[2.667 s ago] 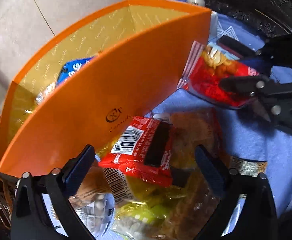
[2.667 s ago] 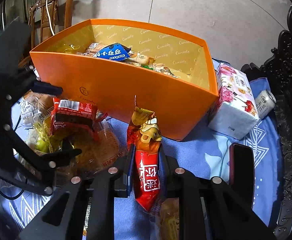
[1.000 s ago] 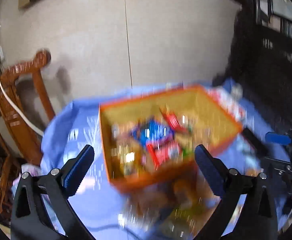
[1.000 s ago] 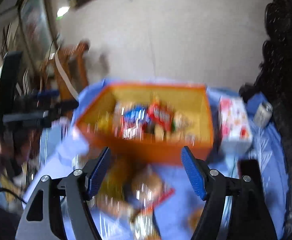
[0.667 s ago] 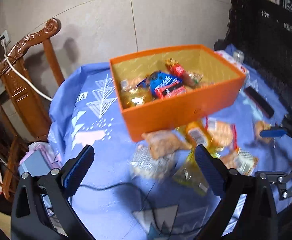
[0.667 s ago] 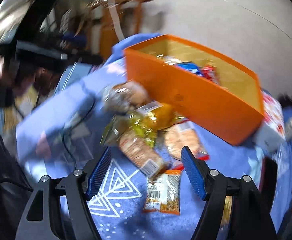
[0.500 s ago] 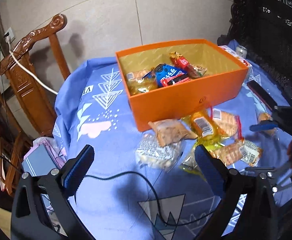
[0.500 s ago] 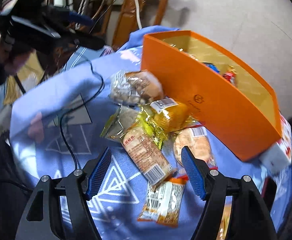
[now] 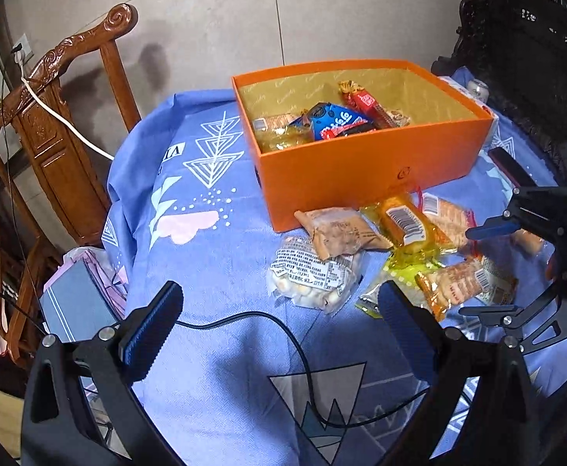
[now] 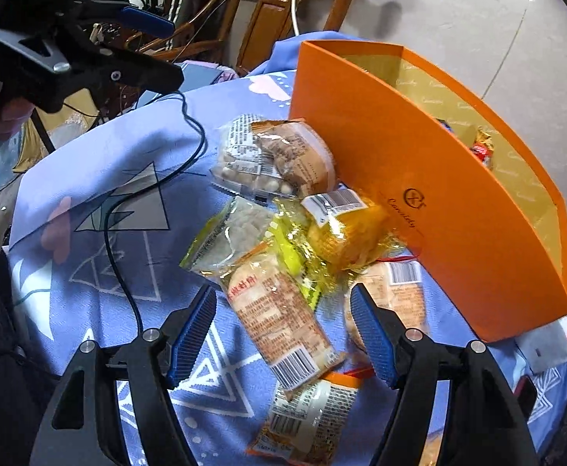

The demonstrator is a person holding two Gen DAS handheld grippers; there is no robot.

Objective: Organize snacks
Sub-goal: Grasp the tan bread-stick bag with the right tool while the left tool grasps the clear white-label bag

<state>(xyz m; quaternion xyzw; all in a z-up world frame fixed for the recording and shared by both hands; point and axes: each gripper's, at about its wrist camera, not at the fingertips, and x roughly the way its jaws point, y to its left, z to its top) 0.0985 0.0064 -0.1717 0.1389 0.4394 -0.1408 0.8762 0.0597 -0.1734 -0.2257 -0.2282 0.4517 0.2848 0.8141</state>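
The right hand-held gripper (image 10: pixel 281 334) hangs wide and empty low over the loose heap of packets, its blue pads straddling the long clear packet of pale biscuits with red print (image 10: pixel 279 318), which looks like the next thing to lift. To do this well, I would lower until the pads bracket the packet's narrow width near its middle, then close gently, since the film is slick and the biscuits inside will likely crack under a hard pinch. It overlaps the crinkled yellow-wrapped cake (image 10: pixel 341 233), so a straight upward lift should keep it from dragging its neighbours. The open orange cardboard box with a gold lining (image 9: pixel 365 163) stands just beyond the heap and already holds a blue cookie pack (image 9: pixel 332 116) and a red stick packet (image 9: pixel 363 101); there is room at its right end. The left hand-held gripper (image 9: pixel 279 326) is also wide and empty, held back and higher, well apart from the clear bag of small white round sweets (image 9: pixel 314 275). A black cable (image 9: pixel 283 334) trails across the near edge of the counter and could snag a low sweep. The counter wears a blue cloth with white triangle prints (image 9: pixel 206 178); a carved brown wooden chair (image 9: pixel 62 89) stands at its far left on a pale tiled floor (image 9: pixel 213 19).
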